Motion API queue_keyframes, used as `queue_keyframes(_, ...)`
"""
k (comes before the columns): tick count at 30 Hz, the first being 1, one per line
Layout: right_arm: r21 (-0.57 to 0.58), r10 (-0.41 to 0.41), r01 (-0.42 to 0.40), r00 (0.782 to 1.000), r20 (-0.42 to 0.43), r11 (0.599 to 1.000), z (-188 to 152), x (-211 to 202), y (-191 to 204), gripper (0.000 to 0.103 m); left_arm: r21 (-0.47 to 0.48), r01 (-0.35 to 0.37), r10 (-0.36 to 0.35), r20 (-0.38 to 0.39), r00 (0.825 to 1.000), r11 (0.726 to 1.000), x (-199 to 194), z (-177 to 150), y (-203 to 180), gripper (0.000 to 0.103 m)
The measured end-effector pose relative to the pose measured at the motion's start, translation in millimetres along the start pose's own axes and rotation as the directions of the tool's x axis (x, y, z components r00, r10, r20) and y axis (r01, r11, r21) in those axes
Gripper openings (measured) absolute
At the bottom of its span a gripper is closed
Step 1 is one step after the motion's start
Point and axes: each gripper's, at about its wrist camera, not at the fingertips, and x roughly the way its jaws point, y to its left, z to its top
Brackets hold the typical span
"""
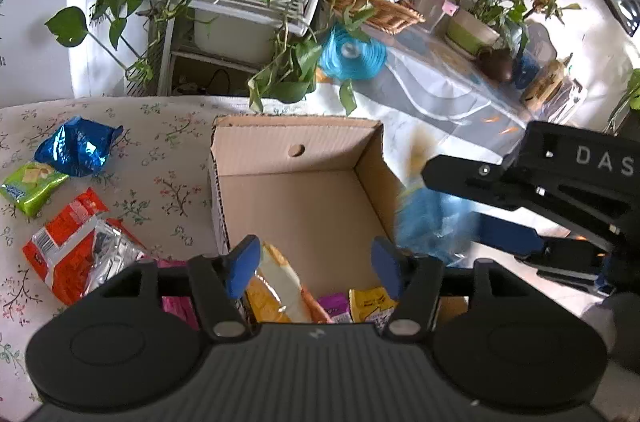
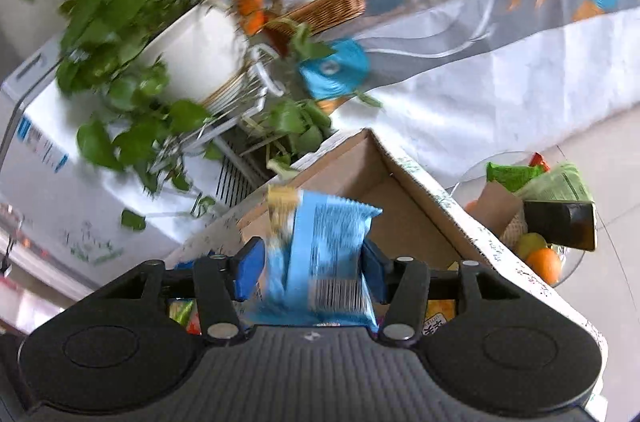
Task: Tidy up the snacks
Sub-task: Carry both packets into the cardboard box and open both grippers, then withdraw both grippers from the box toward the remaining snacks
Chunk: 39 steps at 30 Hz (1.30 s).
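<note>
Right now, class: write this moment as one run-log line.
left gripper: open, empty, over cardboard box | right gripper: shut on light blue snack packet | loose snacks on tablecloth: dark blue packet

Floral table: snack packets, cardboard box

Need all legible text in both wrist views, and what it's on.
"DAS": white letters on the right gripper body, cut off at the frame edge.
Light blue snack packet: barcode and print, blurred.
Yellow packet in the cardboard box: print too small.
Green packet and orange packet: unreadable.
</note>
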Motion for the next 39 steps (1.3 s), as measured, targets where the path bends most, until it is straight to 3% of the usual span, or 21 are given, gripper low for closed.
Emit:
queue_keyframes(3, 0.032, 0.002, -0.002, 1.0, 0.009, 0.999, 2.2, -1.2, -4.4, 0.068, 0.01, -0.019, 0.018, 0.021, 1.0, 1.0, -3.6, 2.9, 3.9, 0.075)
queue_keyframes(11, 0.027, 0.033, -0.033, 0.999, -0.002, 0.999, 0.8, -0.6, -0.6, 0.074, -0.003, -0.039, 0.039, 0.033, 0.999, 0.999, -21.0, 15.4, 32.0, 0.085)
queue_keyframes(22, -0.156, 0.112, -0.117, 0.993, -0.036, 0.981, -11.8, 6.9, 36.3, 0.076, -0.063, -0.156, 0.157, 0.021, 0.987, 0.986, -46.8, 20.0, 112.4, 0.088)
queue_keyframes(31, -0.331, 0.184, -0.216, 0.975, -0.124, 0.919, -34.8, 18.4, 74.2, 0.076, -0.037, -0.231, 0.23, -0.016, 0.973, 0.972, -56.1, 11.1, 162.4, 0.089)
queue_keyframes(39, -0.452, 0.195, -0.278, 0.956, -0.221, 0.848, -72.3, 38.4, 102.6, 0.076, -0.058, -0.25, 0.247, -0.05, 0.968, 0.967, -49.2, 3.9, 195.5, 0.09)
